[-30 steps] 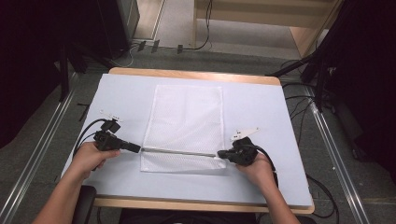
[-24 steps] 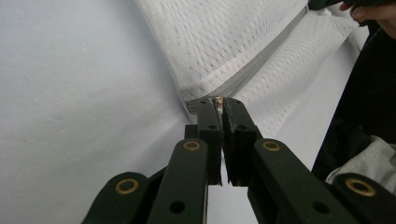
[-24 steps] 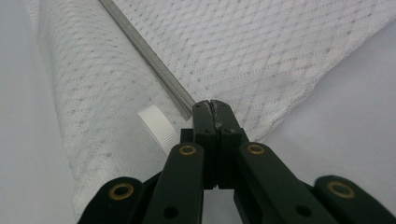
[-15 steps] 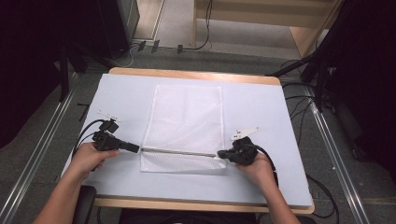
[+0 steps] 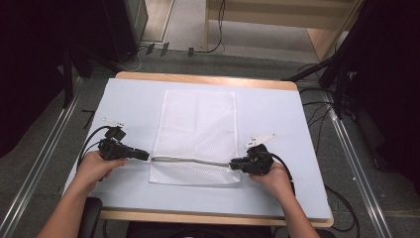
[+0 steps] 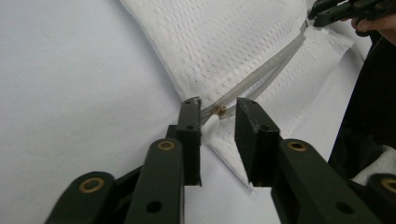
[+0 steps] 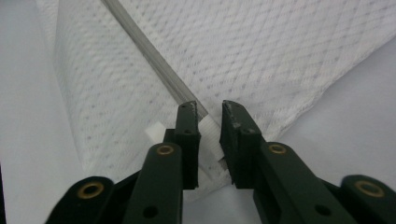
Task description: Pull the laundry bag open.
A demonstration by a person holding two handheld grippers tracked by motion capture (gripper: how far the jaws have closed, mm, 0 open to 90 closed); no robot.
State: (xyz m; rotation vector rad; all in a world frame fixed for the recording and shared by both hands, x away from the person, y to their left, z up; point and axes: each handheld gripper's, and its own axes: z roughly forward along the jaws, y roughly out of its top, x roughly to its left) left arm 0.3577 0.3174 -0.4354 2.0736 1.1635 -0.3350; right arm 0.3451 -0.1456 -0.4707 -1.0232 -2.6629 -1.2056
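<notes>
While flat, mesh bag (image 5: 197,136) spans both grippers — zipper-ends.

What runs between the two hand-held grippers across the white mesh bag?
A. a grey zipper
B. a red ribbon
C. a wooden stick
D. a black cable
A: a grey zipper crosses the near end of the white mesh bag, from the left gripper to the right gripper.

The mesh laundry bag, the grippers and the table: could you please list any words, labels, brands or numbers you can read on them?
None: no readable text anywhere.
Mesh laundry bag: plain white mesh with a zipper, no label or print.
Left gripper and right gripper: plain black jaws with brass rivets, no markings.
Table: bare pale surface, no writing.
</notes>
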